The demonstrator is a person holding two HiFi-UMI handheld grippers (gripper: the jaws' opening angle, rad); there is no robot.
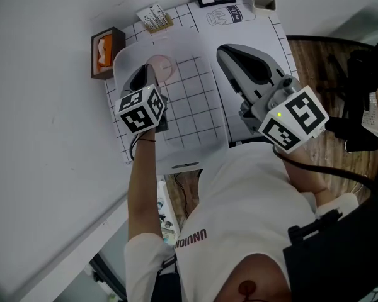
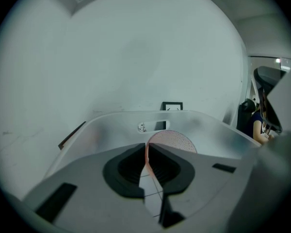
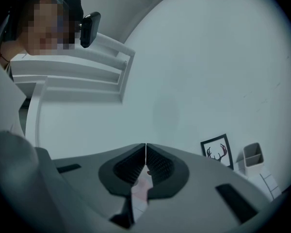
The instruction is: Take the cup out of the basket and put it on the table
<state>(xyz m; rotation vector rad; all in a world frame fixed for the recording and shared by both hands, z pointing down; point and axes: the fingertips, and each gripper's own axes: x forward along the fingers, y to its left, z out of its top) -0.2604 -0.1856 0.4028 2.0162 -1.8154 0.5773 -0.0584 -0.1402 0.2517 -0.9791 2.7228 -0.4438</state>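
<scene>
The left gripper (image 2: 146,148) had its jaws pinching the thin pink wall of the cup (image 2: 177,140). The cup's round mouth showed just beyond the jaw tips and to their right, inside the translucent basket (image 2: 213,132). The basket stood on a gridded mat (image 1: 268,39) on the white surface (image 1: 44,137). The right gripper (image 3: 145,148) hung outside the basket, its jaws pressed together on nothing. Beyond them to the right stood a framed deer picture (image 3: 217,151) and a pen holder (image 3: 252,159).
</scene>
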